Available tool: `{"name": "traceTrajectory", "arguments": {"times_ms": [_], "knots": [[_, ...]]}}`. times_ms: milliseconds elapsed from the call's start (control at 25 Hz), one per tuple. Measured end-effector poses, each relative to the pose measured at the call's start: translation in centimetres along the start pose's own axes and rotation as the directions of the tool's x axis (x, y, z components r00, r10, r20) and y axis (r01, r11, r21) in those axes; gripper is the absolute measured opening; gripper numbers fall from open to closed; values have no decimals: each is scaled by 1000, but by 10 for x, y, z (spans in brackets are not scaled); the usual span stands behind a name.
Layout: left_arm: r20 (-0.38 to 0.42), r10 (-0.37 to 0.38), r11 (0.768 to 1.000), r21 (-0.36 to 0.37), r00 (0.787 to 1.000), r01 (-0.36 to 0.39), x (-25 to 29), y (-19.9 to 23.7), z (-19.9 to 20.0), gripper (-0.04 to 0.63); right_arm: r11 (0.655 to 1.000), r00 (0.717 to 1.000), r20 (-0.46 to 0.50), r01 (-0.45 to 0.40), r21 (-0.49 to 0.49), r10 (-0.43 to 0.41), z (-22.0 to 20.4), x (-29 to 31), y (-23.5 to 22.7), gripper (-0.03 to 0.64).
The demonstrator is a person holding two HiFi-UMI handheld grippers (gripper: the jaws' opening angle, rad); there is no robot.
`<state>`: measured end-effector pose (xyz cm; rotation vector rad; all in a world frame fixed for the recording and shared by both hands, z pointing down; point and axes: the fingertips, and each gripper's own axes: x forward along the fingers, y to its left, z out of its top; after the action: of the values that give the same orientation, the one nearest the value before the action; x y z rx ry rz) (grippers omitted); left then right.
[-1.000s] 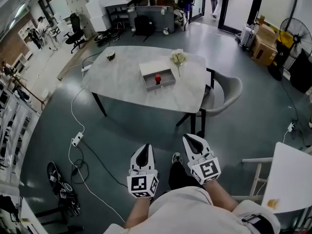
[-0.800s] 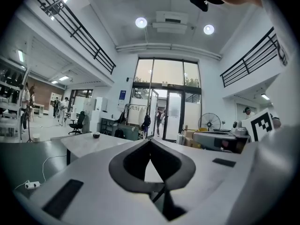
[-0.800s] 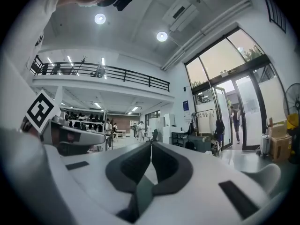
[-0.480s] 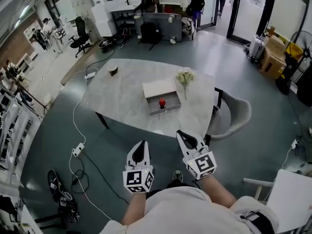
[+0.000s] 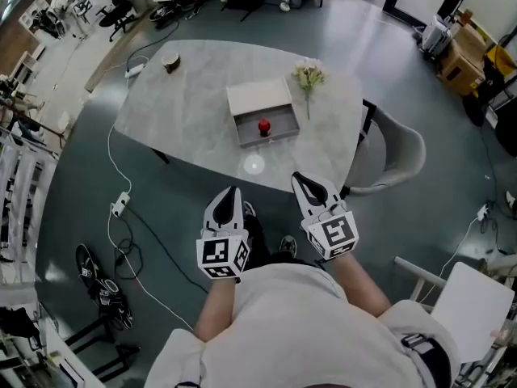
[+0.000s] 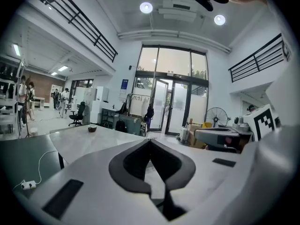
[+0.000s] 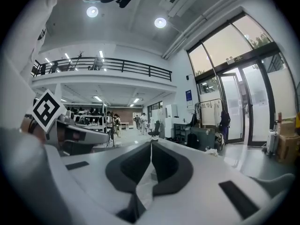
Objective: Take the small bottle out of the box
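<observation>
My left gripper [image 5: 232,192] and right gripper [image 5: 299,178] are both pressed together, empty, short of the bench [image 5: 182,115]. Step: approach. Bottle [image 5: 263,127] stands in the open box [image 5: 242,130], mid-bench. Next: reach over, spread one gripper round the bottle. Pale marble top; flowers [image 5: 308,74] beside the box; grey floor [image 5: 178,217].
</observation>
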<state>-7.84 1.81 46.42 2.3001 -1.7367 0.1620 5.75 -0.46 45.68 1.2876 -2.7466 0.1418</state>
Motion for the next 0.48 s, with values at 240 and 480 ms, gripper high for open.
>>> {"name": "traceTrajectory", "arguments": {"times_ms": [240,480], "knots": [[-53,-51,999,-1,997,51,59,22,-13,24,999,997,-64,33,19,-32,-27,46,-22,28],[-141,-69,998,-8,988,68,101,50,-39,24,997,985,-165,59,53,-49,-66,92,-36,28]]}}
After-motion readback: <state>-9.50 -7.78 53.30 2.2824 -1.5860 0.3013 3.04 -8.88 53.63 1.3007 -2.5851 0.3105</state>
